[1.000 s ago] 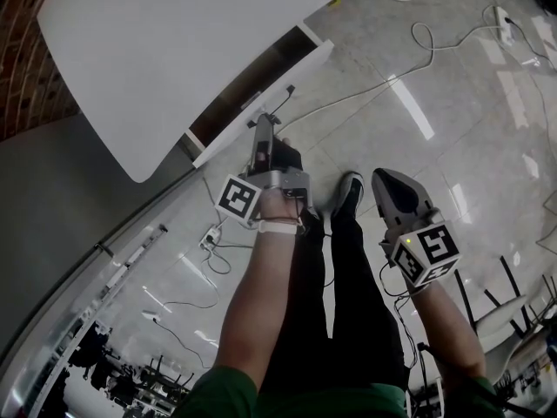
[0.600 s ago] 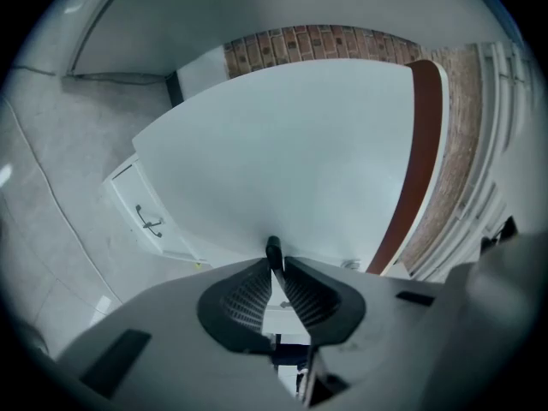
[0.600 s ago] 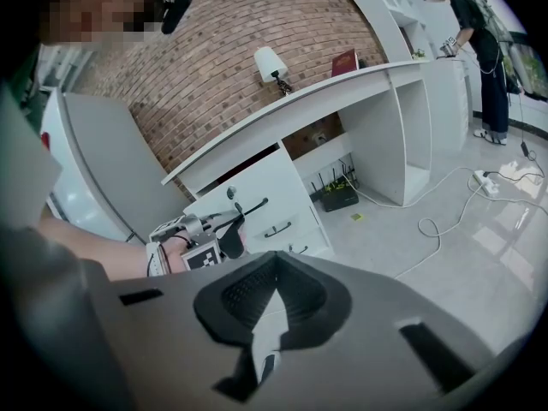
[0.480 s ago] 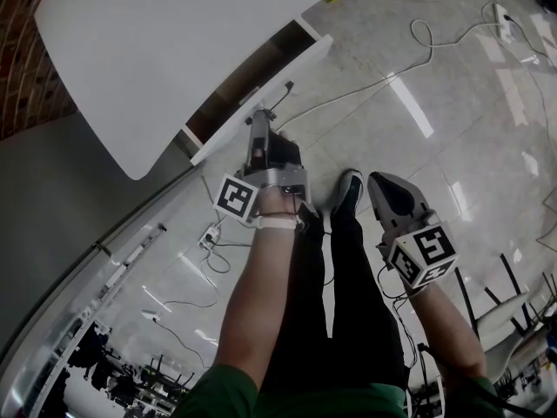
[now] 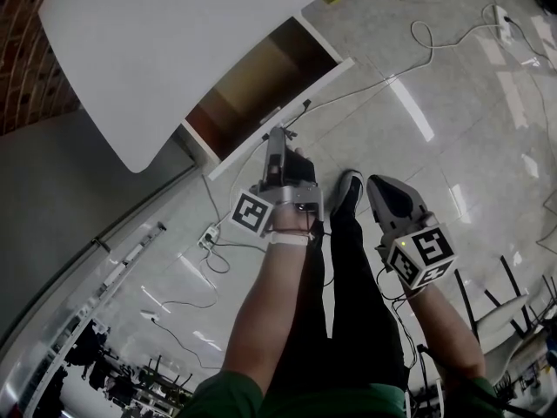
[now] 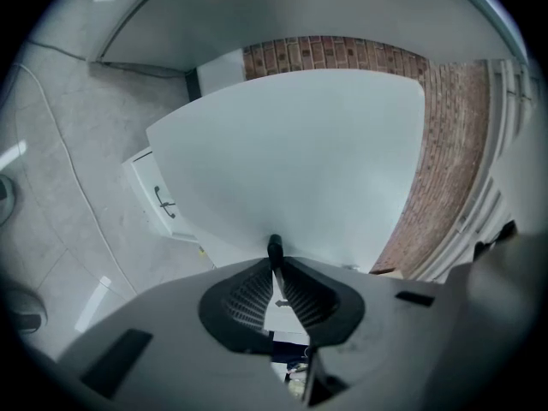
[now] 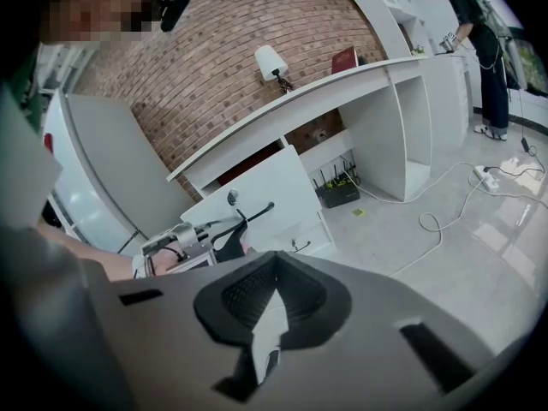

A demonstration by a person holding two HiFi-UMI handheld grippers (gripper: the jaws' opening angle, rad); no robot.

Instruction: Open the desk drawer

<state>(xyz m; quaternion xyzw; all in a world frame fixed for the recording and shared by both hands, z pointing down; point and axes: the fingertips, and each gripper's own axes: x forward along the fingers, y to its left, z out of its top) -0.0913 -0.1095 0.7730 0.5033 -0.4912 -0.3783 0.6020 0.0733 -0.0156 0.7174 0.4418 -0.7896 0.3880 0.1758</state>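
The white desk has its drawer pulled partly out, and the brown inside shows. My left gripper reaches to the drawer's white front. Its jaws are closing, and the thin black drawer handle is pinched between the pads at their tips. In the right gripper view the same handle sticks out from the drawer front past the left gripper. My right gripper hangs apart over the floor by the person's legs, shut with nothing in it.
Cables trail over the glossy tiled floor to the right of the desk. A low white cabinet with a handle stands at the desk's left. A lamp sits on the desk top, and another person stands at the far right.
The left gripper has closed on the handle and drawn back toward the person. The drawer has slid further out of the desk. The right gripper has stayed put.
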